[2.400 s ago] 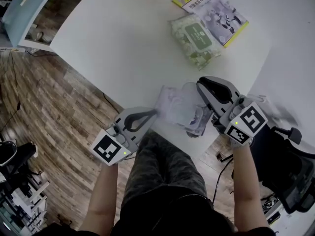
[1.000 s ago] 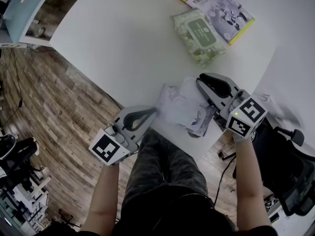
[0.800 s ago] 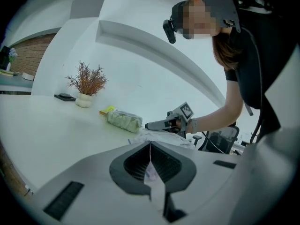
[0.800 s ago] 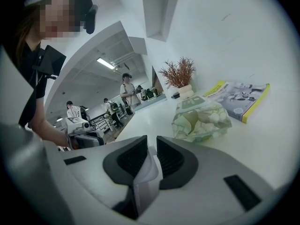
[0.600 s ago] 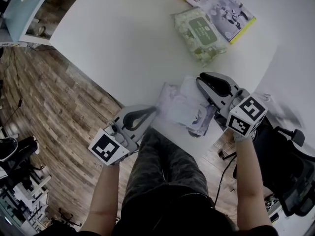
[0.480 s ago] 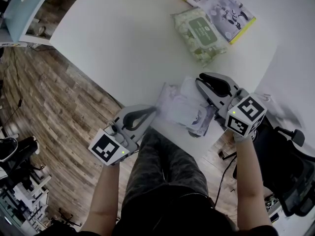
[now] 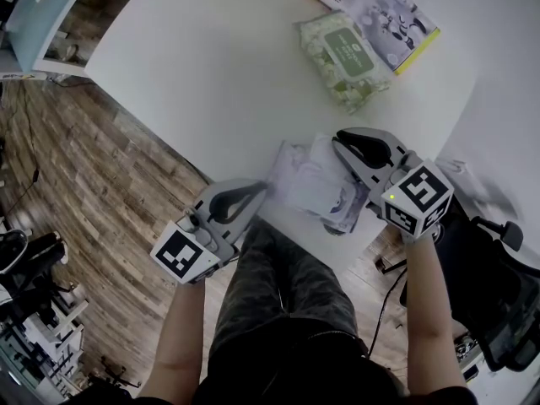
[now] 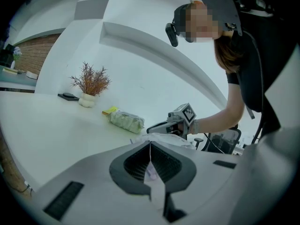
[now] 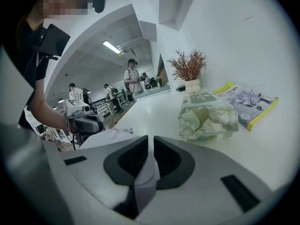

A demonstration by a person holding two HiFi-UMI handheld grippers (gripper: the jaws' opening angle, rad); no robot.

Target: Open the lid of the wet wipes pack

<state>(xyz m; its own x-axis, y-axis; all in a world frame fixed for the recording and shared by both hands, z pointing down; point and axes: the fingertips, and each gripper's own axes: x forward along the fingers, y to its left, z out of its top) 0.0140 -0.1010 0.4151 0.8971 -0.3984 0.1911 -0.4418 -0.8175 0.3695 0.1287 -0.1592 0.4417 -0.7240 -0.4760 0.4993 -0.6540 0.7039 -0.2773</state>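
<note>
At the near edge of the white table (image 7: 211,74), the left gripper (image 7: 263,191) is clamped tight on the left edge of the pale wet wipes pack (image 7: 314,191), with a thin fold of its film pinched between the jaws. On the pack's right side, the right gripper (image 7: 339,148) has a white flap (image 9: 148,170) of the pack between its jaws, which are closing on it. Farther up the table lies a green wet wipes pack (image 7: 342,57), just beside a yellow-edged booklet (image 7: 380,11). Beyond those stands a dried plant in a white pot (image 8: 90,86)
</note>
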